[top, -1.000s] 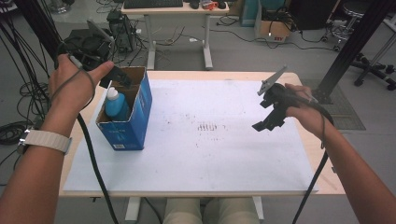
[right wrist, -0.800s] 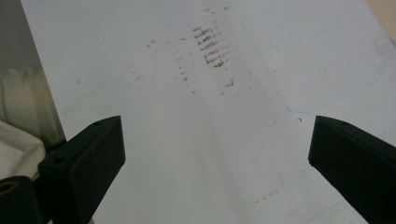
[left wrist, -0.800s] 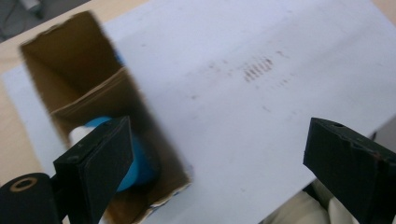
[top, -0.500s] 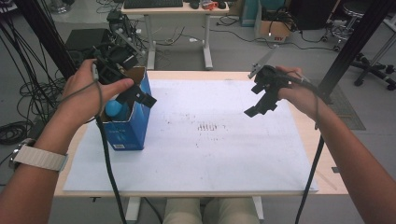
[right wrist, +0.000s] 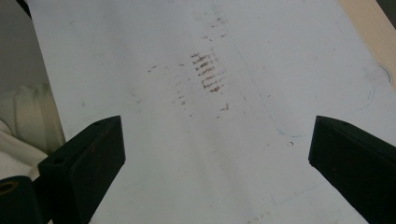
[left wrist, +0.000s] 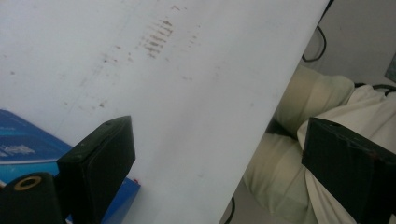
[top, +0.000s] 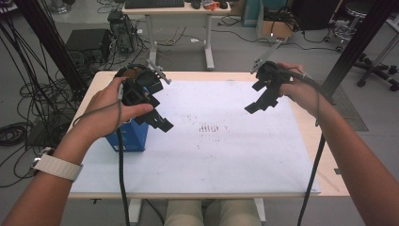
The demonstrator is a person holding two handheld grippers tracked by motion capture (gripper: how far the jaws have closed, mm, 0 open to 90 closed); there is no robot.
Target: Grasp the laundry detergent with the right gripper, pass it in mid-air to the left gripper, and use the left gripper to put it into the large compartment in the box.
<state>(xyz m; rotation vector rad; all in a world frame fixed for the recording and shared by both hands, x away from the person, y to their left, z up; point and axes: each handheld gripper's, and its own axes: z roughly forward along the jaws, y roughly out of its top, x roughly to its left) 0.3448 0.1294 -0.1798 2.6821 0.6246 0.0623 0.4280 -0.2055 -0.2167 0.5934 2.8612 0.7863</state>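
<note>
My left gripper (top: 157, 115) hovers over the left part of the white sheet (top: 211, 155), just in front of a blue cardboard box (top: 127, 139) that the hand largely covers. Its jaws stand wide apart with nothing between them (left wrist: 219, 158); the blue box (left wrist: 18, 144) lies at the lower left of the left gripper view. My right gripper (top: 259, 101) is held above the sheet's far right. It is open and empty (right wrist: 215, 158), looking down on brown smudges (right wrist: 208, 72).
The wooden table (top: 324, 155) shows as a rim around the sheet. The person's legs in light trousers (left wrist: 317, 107) are at the near edge. Behind the table stand a desk (top: 179, 9), computer cases and many floor cables (top: 28, 108). A black post (top: 357, 42) rises at the right.
The left gripper has swung from above the box's far left towards the right and nearer, over the sheet, now hiding the box's contents. The right gripper rose slightly towards the far edge.
</note>
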